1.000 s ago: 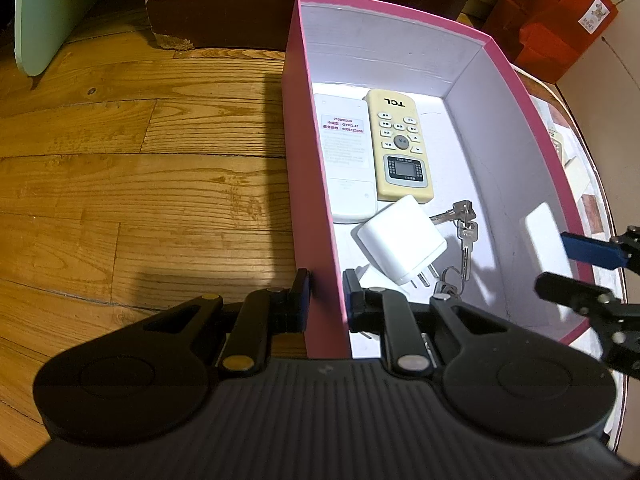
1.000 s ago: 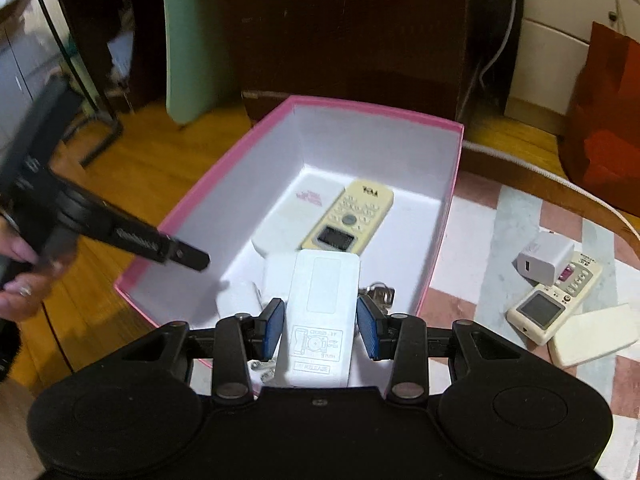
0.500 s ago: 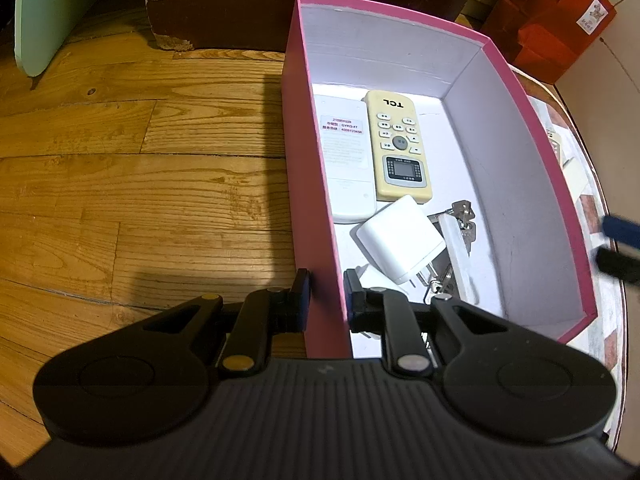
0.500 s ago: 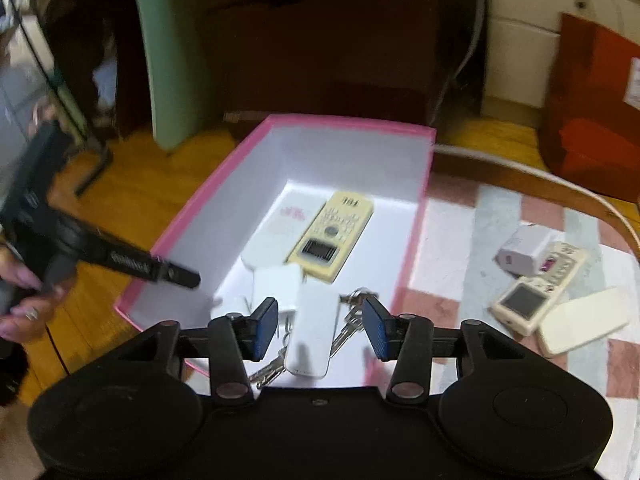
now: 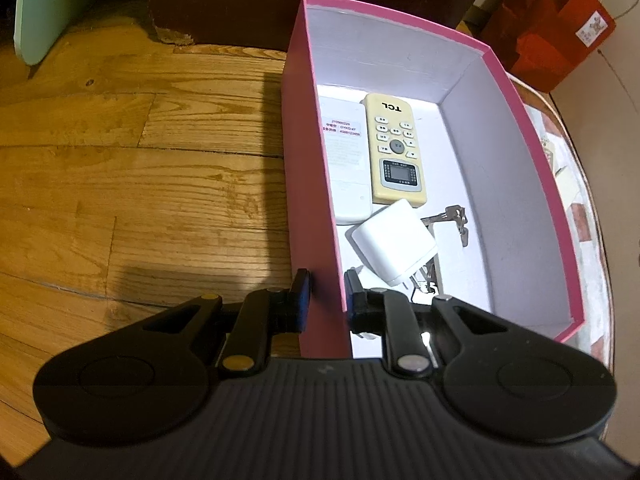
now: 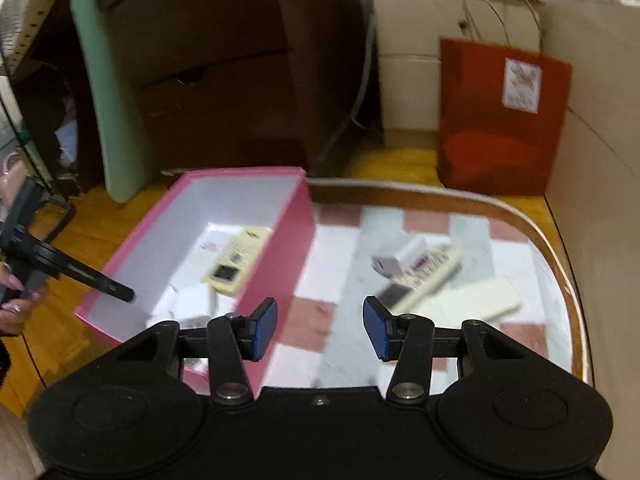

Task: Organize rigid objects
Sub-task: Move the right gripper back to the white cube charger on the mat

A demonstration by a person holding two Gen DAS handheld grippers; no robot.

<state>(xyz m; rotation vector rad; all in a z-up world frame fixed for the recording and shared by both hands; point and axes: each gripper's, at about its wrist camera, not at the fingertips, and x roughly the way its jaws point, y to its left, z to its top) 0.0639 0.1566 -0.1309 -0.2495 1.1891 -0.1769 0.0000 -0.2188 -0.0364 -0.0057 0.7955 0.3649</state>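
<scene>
My left gripper [image 5: 326, 294] is shut on the left wall of the pink box [image 5: 308, 184], one pad outside and one inside. The box holds a face-down white remote [image 5: 344, 168], a yellow TCL remote [image 5: 396, 148], a white charger plug [image 5: 394, 246] and keys [image 5: 456, 216]. My right gripper [image 6: 320, 326] stands open with nothing between its fingers, above the checked tablecloth just right of the pink box [image 6: 276, 248]. Blurred on the cloth ahead lie a white charger [image 6: 400, 258], a remote with a screen [image 6: 424, 276] and a white remote [image 6: 480, 300].
The table's curved wooden rim [image 6: 560, 248] runs close on the right. A red paper bag [image 6: 500, 120], a green board [image 6: 116, 100] and dark cabinets stand behind. A hand [image 6: 12, 308] holds the left gripper at the left. The wooden floor [image 5: 140, 200] lies left of the box.
My right gripper let go of a flat white device in the box, opened wider, and pulled back and to the right, out over the tablecloth. The left gripper kept its hold.
</scene>
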